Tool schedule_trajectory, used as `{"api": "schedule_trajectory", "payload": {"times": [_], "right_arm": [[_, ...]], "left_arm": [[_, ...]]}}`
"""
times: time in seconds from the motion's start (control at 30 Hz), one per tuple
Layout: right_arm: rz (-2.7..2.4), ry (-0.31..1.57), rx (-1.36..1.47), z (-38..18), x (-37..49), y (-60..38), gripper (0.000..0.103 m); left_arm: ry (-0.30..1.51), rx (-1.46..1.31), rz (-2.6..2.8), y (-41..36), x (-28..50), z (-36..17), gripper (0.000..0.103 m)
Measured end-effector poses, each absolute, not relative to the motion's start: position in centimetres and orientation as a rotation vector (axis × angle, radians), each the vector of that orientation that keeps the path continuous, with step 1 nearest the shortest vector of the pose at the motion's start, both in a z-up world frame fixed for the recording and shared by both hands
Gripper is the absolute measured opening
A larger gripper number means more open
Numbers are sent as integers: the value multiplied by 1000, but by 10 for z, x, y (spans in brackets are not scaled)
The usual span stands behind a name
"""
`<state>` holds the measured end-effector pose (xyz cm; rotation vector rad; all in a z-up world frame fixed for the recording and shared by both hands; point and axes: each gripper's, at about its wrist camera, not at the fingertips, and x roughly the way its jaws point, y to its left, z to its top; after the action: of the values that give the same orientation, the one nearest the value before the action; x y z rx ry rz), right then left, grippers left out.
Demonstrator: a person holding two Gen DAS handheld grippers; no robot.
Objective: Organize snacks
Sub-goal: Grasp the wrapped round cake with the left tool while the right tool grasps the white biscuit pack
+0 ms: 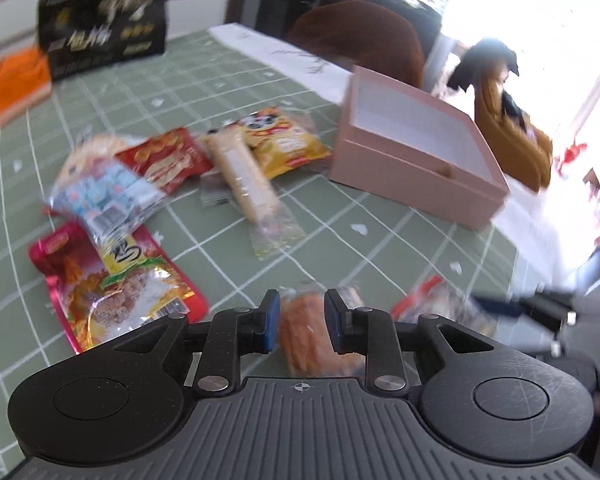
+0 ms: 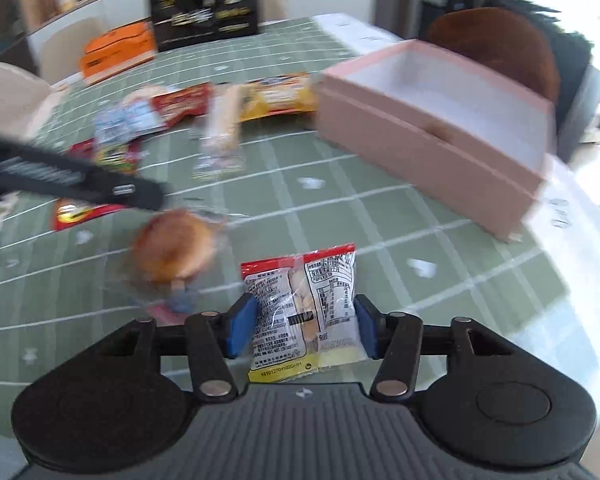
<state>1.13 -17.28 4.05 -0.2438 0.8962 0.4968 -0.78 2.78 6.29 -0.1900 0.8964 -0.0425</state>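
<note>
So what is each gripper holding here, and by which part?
The left gripper pinches an orange bun snack across its middle. The right gripper clamps a white-and-red snack packet by its two side edges.

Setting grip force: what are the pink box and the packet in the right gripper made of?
Pink box: apparently rigid matte cardboard, with straight flat walls and a white lining. Packet between the right gripper pads: thin glossy plastic film, crinkled, partly see-through, printed label.

Bare green tablecloth (image 2: 340,208) lies open between the snack pile (image 2: 172,120) toward the far-left edge and the pink box (image 2: 428,148) along the right edge.
</note>
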Motion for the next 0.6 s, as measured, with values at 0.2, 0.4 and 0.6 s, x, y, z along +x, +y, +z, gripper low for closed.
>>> {"api": "schedule_trajectory", "payload": {"times": [0.2, 0.4, 0.6], "right_arm": [[334, 864, -127, 29, 18, -209, 72], [316, 845, -121, 26, 12, -221, 77], [299, 812, -113, 22, 4, -224, 82]], "left_arm": [[948, 23, -70, -26, 0, 49, 33], [923, 51, -149, -42, -1, 45, 45], [885, 145, -11, -29, -13, 43, 47]]}}
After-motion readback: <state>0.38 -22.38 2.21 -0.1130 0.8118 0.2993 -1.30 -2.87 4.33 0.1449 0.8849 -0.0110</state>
